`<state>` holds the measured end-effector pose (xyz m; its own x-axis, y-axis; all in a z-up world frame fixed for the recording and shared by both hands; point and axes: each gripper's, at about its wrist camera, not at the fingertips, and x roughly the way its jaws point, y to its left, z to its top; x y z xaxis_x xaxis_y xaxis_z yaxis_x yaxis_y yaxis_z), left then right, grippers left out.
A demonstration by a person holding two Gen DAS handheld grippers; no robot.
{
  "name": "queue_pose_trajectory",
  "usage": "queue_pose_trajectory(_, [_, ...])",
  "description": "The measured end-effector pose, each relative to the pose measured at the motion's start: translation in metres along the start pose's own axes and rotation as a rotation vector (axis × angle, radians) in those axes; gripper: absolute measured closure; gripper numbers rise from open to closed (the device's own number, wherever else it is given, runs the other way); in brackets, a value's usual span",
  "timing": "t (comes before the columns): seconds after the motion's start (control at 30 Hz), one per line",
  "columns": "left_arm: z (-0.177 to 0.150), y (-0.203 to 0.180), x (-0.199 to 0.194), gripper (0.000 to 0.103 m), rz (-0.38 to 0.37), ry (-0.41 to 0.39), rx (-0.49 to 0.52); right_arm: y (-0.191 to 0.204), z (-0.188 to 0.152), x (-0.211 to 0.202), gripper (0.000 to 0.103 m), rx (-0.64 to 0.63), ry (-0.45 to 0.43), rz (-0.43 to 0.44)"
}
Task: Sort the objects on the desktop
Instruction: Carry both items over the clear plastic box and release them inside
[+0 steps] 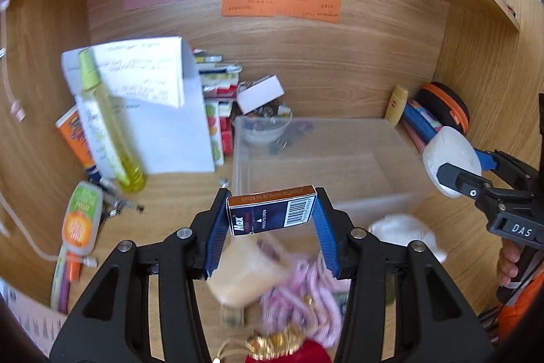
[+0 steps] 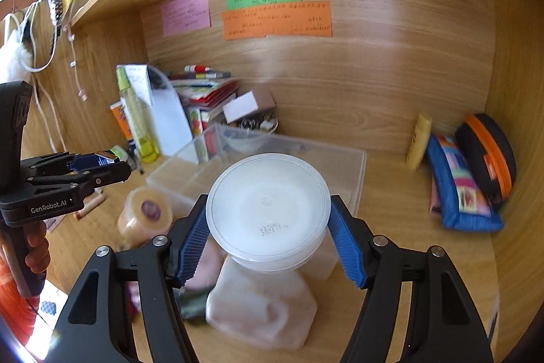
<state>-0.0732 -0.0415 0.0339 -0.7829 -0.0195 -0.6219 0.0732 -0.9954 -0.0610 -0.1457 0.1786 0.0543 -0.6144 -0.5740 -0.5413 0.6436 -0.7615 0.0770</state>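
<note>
the left tool (image 1: 272,210) is clamped on a small dark blue blade box (image 1: 271,209), held up off the table (image 1: 176,189) just short of the clear plastic bin's (image 1: 401,206) near wall. the right tool (image 2: 268,227) grips a round white tub (image 2: 268,210) by its sides, also raised, with the bin right behind it. a tape roll (image 2: 144,216) and a white pouch (image 2: 261,312) lie below, and a tall yellow-green spray bottle (image 1: 108,125) stands further left.

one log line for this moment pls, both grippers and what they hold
left hand-held gripper: shut on blade box | right hand-held gripper: shut on white tub | clear bin: ahead on desk
</note>
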Motion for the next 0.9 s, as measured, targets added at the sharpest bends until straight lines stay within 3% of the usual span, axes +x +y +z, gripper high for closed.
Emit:
queue_pose_trajectory(0.37, [0.047, 0.014, 0.066, 0.056, -0.061, 0.148, -0.041, -0.024, 0.035, 0.054, 0.039, 0.007, 0.096, -0.002])
queue_pose_trajectory(0.53, [0.047, 0.012, 0.097, 0.056, -0.085, 0.223, -0.038, -0.032, 0.032, 0.081, 0.039, 0.007, 0.176, -0.002])
queue_pose_trajectory(0.9, [0.043, -0.015, 0.139, 0.056, -0.105, 0.322, 0.076, -0.026, 0.022, 0.124, 0.039, -0.084, 0.327, 0.001])
